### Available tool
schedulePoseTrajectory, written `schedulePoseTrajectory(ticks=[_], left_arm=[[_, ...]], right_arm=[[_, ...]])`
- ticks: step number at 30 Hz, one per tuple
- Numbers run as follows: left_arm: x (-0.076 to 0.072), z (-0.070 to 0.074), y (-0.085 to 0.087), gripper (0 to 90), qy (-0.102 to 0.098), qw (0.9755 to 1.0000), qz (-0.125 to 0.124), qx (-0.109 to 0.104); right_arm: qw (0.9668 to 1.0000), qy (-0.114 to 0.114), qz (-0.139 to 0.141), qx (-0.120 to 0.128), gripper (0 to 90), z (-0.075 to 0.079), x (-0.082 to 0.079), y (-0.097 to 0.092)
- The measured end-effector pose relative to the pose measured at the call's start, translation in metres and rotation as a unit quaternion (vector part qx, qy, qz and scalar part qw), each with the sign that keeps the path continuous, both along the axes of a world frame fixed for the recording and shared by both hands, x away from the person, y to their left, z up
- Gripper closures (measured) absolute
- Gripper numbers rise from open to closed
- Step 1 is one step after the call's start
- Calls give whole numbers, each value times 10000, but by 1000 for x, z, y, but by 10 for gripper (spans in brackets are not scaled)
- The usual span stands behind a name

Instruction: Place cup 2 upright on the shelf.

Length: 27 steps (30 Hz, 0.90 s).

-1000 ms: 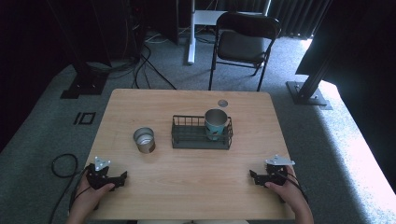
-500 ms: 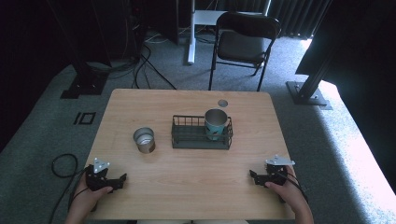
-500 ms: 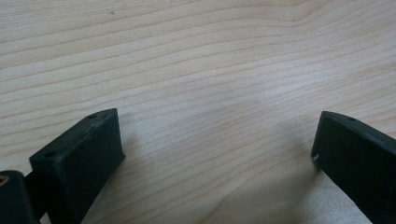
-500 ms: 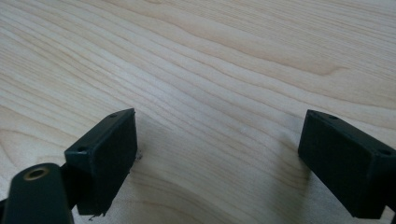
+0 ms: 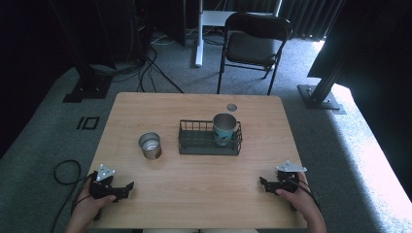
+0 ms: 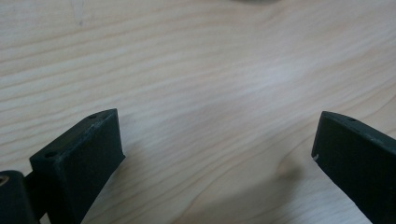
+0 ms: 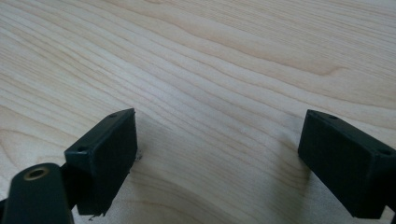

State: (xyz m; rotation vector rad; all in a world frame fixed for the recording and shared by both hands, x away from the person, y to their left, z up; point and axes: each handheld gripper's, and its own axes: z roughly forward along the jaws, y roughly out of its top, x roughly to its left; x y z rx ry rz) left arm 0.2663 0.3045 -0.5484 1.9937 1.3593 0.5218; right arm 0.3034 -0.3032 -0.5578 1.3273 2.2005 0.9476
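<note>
Wooden table, two cups, one basket, two grippers

Landmark: the surface, pale wood with plain grain, square-cornered, standing in the middle of the room.
Floor: grey carpet on every side of the surface.
Chair: a black folding chair beyond the far edge of the surface, seat facing it.
White post: a white leg with a foot beyond the surface, left of the chair.
Cables: black cables across the carpet beyond the far left corner of the surface.
Stands: dark metal bases left of the surface and right of it.
Light: a bright patch on the carpet to the right of the surface; the far end of the room is dark.
</note>
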Motion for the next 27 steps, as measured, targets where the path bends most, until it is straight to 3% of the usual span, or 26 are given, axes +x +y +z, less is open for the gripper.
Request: schedulePoseTrajectory(ticks=[5,7,15,27], left_arm=[[2,3,-5,24,-115,9999,-114,19],[3,4,-7,25,-186,9997,-121,-81],[7,11,-15,25,-268,9994,-194,-93],[16,26,-24,24,-677,9974,-93,-236]], right_arm=[[10000,-2,2,-2,114,0,0,0],[10000,-1,1,-1,114,0,0,0],[10000,-2,1,-1,114,0,0,0],[10000,-3,1,-1,114,0,0,0]])
